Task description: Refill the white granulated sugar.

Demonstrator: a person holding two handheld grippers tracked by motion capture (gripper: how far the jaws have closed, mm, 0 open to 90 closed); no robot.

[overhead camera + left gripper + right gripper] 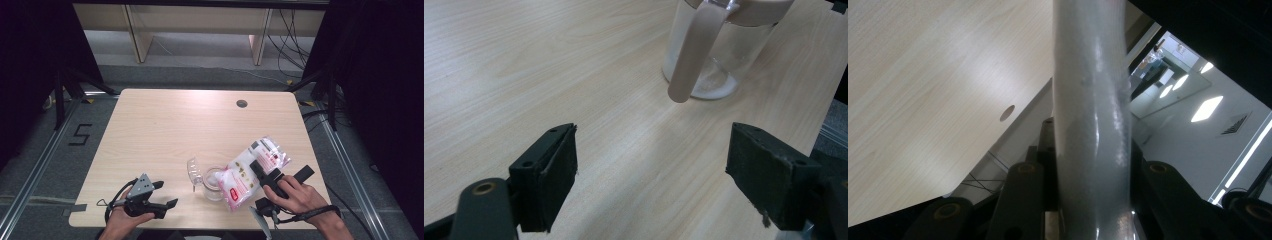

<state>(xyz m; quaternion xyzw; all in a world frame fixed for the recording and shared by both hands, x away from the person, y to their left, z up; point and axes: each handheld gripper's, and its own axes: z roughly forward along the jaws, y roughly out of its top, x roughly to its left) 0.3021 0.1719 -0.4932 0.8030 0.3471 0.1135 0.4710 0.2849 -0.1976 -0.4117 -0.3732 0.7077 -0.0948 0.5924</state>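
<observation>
**One bag tipped over one jar on a pale wood table**

The table (pixel 165 130) has a light wood-grain top with rounded corners and one small round cable hole (pixel 242 103) near its far edge. It stands on grey floor between two metal rails; a "5" is marked on the floor at the left. Black curtains hang on both sides, cables trail down at the far right, and pale wooden furniture legs stand beyond the table.

There are two tools, one bag, one jar and one lid.

The right tool (pixel 267 175) is clamped on the plastic bag (pixel 252 170), which is clear with white contents and red and dark print. The bag slants down to the left, its lower end at the mouth of the glass jar (pixel 214 184). In the right gripper view the bag's film (pixel 1093 115) runs up between the jaws, pinched tightly.

The jar stands upright near the table's front edge, between the two hands, with a little white powder in its bottom (pixel 711 85). Its clear lid (pixel 194 170) is swung open to the left.

The left tool (pixel 162 197) rests low by the front-left corner, well apart from the jar. Its jaws stand wide, with only bare table between the pads (pixel 551 175).
</observation>
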